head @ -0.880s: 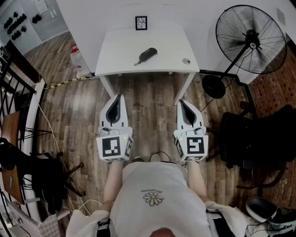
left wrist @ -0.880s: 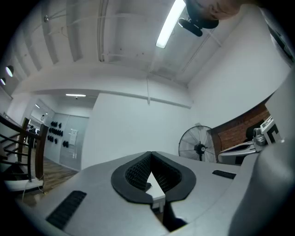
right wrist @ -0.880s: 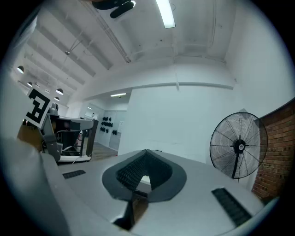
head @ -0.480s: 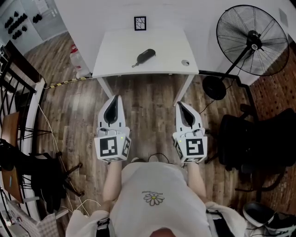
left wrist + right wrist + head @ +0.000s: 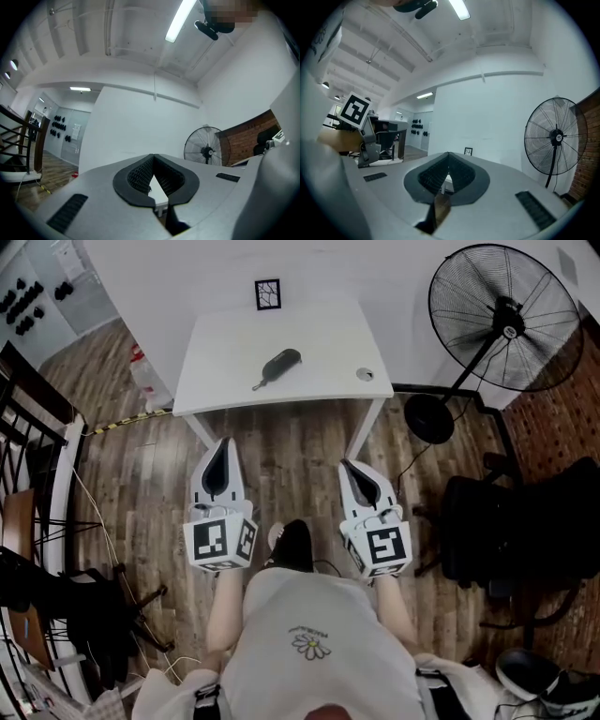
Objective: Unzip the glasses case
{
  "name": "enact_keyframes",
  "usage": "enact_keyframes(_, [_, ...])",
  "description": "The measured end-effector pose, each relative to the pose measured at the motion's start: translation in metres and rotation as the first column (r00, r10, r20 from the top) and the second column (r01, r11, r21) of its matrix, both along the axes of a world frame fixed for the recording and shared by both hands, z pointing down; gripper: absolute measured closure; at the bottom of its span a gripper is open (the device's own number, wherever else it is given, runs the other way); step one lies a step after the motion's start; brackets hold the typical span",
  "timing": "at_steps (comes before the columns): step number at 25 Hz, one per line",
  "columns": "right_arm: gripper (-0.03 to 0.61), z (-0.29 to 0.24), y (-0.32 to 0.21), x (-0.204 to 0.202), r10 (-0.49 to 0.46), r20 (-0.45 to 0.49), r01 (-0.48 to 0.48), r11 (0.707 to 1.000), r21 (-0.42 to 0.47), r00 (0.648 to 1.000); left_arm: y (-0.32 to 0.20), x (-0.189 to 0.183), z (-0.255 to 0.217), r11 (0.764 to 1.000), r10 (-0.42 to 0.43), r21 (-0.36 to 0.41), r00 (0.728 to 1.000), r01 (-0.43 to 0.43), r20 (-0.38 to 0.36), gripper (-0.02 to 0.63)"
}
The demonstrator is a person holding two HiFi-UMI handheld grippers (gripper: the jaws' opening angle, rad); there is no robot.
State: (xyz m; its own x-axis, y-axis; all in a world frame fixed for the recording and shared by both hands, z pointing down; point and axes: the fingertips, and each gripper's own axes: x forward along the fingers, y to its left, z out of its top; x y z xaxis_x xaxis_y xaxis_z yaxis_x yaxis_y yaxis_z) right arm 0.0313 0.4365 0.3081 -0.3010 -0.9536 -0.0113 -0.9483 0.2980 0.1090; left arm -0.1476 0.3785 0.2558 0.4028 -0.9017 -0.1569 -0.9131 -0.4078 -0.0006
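Over the wood floor (image 5: 291,456), short of the white table (image 5: 319,343) | I held my left gripper (image 5: 223,442) with jaws pressed together, empty; my right gripper (image 5: 346,466) the same | glasses case (image 5: 278,365) lay on the tabletop, well apart from both

No words or numbers can be read.
Lettering over the daisy on the person's white T-shirt (image 5: 310,641) is too small to read; the black-framed square card (image 5: 267,293) shows only a pattern.

Glasses case (image 5: 278,365) on white table (image 5: 319,352), zipped.
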Motion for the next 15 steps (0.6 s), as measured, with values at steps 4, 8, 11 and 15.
enact_keyframes(4, [0.572, 0.002, -0.04, 0.013, 0.01, -0.008, -0.01, 1.0, 0.008, 1.0, -0.043, 0.012, 0.004, 1.0, 0.022, 0.012, 1.0, -0.022, -0.022, 0.6])
enact_keyframes(8, [0.572, 0.013, -0.093, 0.015, 0.025, -0.038, -0.025, 1.0, 0.01, 0.999, -0.101, 0.016, 0.017, 0.999, 0.039, 0.005, 0.999, -0.039, -0.037, 0.6])
enact_keyframes(11, [0.572, 0.018, -0.14, 0.013, 0.035, -0.057, -0.036, 0.999, -0.02, 0.998, -0.154, 0.012, 0.023, 0.999, 0.04, -0.012, 0.999, -0.04, -0.036, 0.6])
enact_keyframes(15, [0.572, 0.018, -0.231, 0.023, 0.038, -0.075, -0.043, 0.997, -0.064, 0.996, -0.25, 0.022, 0.03, 0.997, 0.047, -0.063, 0.998, -0.049, -0.047, 0.6])
